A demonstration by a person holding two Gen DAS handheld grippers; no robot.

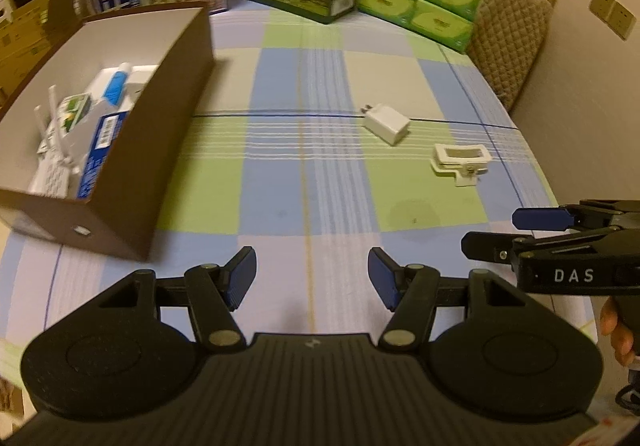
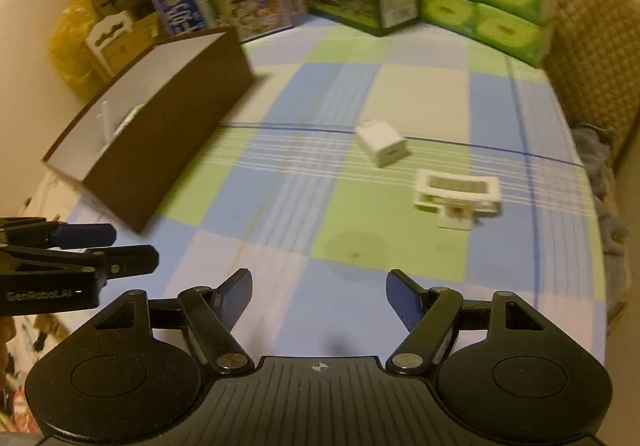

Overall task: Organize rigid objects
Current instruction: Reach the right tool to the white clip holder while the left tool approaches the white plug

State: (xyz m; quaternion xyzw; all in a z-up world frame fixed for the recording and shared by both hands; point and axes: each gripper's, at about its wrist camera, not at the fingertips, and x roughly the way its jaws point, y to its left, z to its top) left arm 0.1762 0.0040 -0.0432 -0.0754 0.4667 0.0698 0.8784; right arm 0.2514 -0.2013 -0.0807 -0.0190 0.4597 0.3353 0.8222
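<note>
While the white plastic charger plug (image 1: pixel 387 123) and white plastic clip (image 1: pixel 460 162) lie loose mid-table, well apart from the part-filled brown cardboard box (image 1: pixel 160 150), both grippers, left (image 1: pixel 312 278) and right (image 2: pixel 320 300), hover spread, empty. Next: likely close on the plug.

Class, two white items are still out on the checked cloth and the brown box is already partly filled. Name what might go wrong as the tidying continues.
1. The white charger and white clip lie close together; grabbing one may knock the other.
2. The clip's uneven shape might slip or twist between the right gripper fingers.
3. The brown box already holds items, so a dropped piece may land on them.
</note>
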